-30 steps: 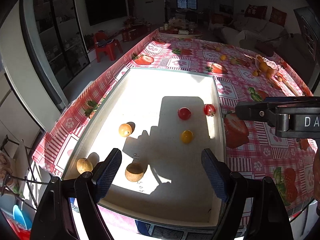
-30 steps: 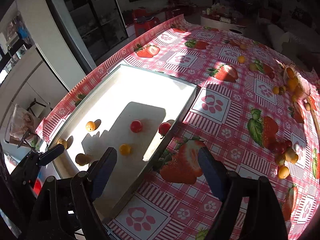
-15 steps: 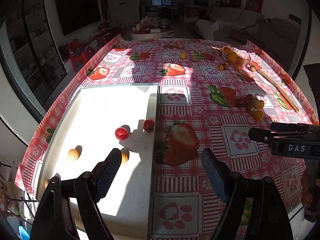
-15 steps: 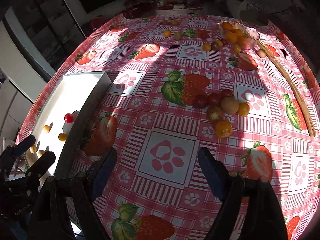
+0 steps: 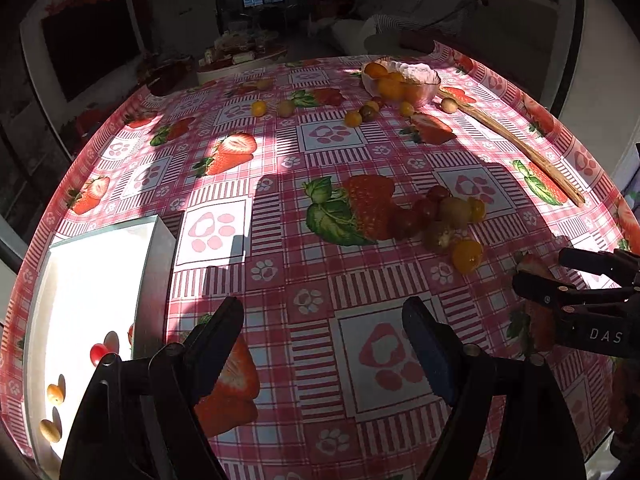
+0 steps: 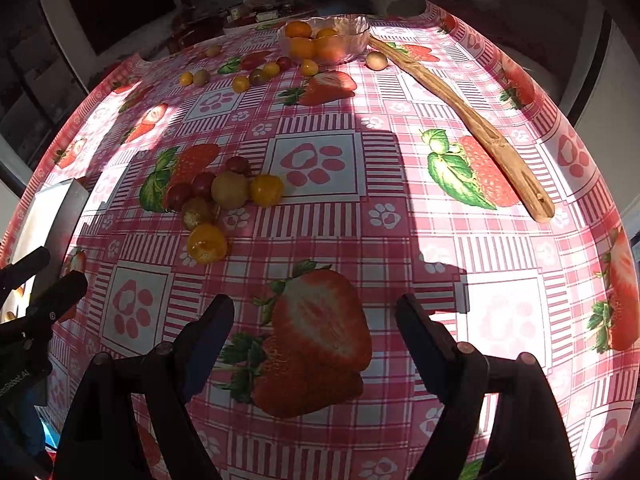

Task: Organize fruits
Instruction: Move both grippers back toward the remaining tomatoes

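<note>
A cluster of small red, yellow and brown fruits lies mid-table; it also shows in the left wrist view. A white tray at the left holds a red tomato and small yellow fruits. My left gripper is open and empty, above the cloth right of the tray. My right gripper is open and empty, hovering near the table's front, well short of the cluster. Each gripper shows at the edge of the other's view.
A glass bowl of oranges stands at the far side, with loose small fruits scattered beside it. A long wooden utensil lies along the right. A strawberry-print tablecloth covers the table.
Both grippers have swung right, away from the tray towards the fruit cluster. The tray has slid to the left edge of both views. Both stay open and empty.
</note>
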The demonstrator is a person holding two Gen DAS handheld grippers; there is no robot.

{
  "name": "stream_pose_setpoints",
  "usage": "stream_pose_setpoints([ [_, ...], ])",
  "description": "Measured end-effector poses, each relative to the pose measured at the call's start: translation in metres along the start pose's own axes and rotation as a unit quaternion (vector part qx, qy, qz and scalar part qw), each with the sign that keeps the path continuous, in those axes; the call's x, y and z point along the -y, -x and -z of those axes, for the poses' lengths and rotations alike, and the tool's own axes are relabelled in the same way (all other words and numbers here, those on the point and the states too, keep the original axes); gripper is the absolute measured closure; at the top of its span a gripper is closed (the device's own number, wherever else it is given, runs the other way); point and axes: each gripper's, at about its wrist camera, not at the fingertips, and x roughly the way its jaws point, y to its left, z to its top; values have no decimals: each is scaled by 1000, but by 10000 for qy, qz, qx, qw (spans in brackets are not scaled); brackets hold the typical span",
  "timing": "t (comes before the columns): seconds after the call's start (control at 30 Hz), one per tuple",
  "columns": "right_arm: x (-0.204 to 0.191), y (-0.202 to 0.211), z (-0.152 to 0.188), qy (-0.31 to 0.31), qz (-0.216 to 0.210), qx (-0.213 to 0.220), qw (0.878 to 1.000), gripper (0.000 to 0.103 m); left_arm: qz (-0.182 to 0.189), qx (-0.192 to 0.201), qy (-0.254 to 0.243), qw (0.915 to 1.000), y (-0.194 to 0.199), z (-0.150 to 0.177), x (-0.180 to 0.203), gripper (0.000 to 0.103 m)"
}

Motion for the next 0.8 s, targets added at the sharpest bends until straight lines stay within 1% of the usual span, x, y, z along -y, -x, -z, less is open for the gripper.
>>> stream_pose_setpoints([
  [0.13,-2,-6,-6,165,62,126,9998,19,89,-34,-101,9999,-19,-10,10,21],
  [0.23,-9,-9,-12,389,81,236,9989,26,102,-54,-221,9997,-32,-18,17,21],
  [0.33,-13,-13,-19,562,-8,320,9979,35,144,-68,-306,9994,-42,-24,21,21],
  [0.43,-15,-17,-29,703,-124,367,9968,40,171,-46,-368,9992,-50,-30,23,21],
  [0.5,-15,-20,-34,790,-224,390,9959,41,188,-18,-420,9989,-53,-34,25,21],
  [0.57,-17,-23,-38,900,-345,408,9945,41,198,21,-506,9985,-56,-38,27,25],
  [0.6,-18,-24,-40,959,-376,419,9938,41,229,36,-556,9982,-57,-41,29,29],
  [0.67,-20,-26,-42,1052,-416,425,9927,44,225,62,-628,9978,-60,-46,31,29],
  [0.77,-21,-29,-46,1137,-431,438,9916,50,346,113,-644,9973,-62,-50,31,30],
  [0.8,-21,-30,-47,1165,-436,440,9913,54,385,124,-655,9970,-63,-51,31,37],
])
